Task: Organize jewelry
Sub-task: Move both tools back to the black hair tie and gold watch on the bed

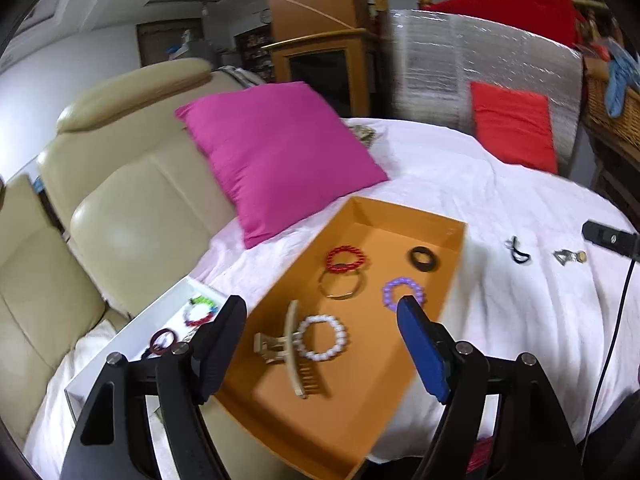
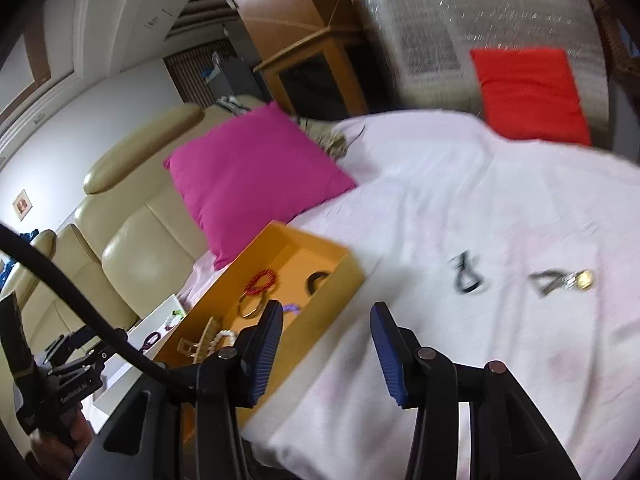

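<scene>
An orange tray (image 1: pixel 400 216) lies on the white sheet. It holds a red bead bracelet (image 1: pixel 346 259), a gold bangle (image 1: pixel 341 286), a black ring (image 1: pixel 423 259), a purple bead bracelet (image 1: pixel 403 292), a white bead bracelet (image 1: pixel 323 338) and a beige hair claw (image 1: pixel 288 354). My left gripper (image 1: pixel 322 308) hangs open above the tray with nothing between its fingers. My right gripper (image 2: pixel 326 310) is open and empty over the tray's right edge (image 2: pixel 340 280). A black cord piece (image 2: pixel 466 276) and a silver piece with a gold end (image 2: pixel 560 280) lie loose on the sheet.
A white tray (image 1: pixel 120 344) left of the orange one holds a multicolour bracelet (image 1: pixel 199 314) and a dark red ring (image 1: pixel 162 340). A pink cushion (image 1: pixel 276 152) lies behind the trays, a red cushion (image 1: pixel 514 126) farther back, a cream sofa (image 1: pixel 120 200) at left. A black cable (image 1: pixel 612 332) runs along the right.
</scene>
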`<state>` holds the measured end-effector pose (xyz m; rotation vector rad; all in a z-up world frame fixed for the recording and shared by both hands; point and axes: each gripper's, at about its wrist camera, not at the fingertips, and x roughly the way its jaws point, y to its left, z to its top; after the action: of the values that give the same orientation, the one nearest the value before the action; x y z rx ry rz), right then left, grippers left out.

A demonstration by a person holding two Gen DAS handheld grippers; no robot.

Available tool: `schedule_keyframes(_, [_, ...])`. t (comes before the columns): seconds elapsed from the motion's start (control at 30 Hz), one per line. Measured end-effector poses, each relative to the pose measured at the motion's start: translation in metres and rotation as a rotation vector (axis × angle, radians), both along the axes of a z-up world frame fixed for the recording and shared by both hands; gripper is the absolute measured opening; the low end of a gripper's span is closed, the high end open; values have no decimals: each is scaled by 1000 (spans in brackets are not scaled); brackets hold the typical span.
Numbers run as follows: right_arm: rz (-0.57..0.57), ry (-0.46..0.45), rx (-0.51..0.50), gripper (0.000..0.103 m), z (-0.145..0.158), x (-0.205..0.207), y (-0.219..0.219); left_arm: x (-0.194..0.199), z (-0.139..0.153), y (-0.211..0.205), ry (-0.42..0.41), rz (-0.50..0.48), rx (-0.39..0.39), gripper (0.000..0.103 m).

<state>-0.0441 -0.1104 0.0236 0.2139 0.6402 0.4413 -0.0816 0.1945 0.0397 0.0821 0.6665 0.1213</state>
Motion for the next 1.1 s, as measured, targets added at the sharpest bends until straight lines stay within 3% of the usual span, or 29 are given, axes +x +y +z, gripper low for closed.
schedule_keyframes(0.23, [-122,-45,33,50,-4,-3,-72,22,7,-78,18,-114,31,80])
schedule_keyframes(0.47, [-255,-71,89,51,-30,4,-130,67,-3,-159,82,-232,-85,80])
schedule_keyframes(0.67, [-330,26,110,51,-52,23,-159,107,-17,-215,98,-264,-119,80])
schedule_keyframes(0.83, [-365,44,86,51,-53,34,-170,131,-31,-242,85,-272,-105,80])
schedule_keyframes(1.1, [-372,84,22,51,-56,44,-171,153,-62,-249,94,-269,-60,80])
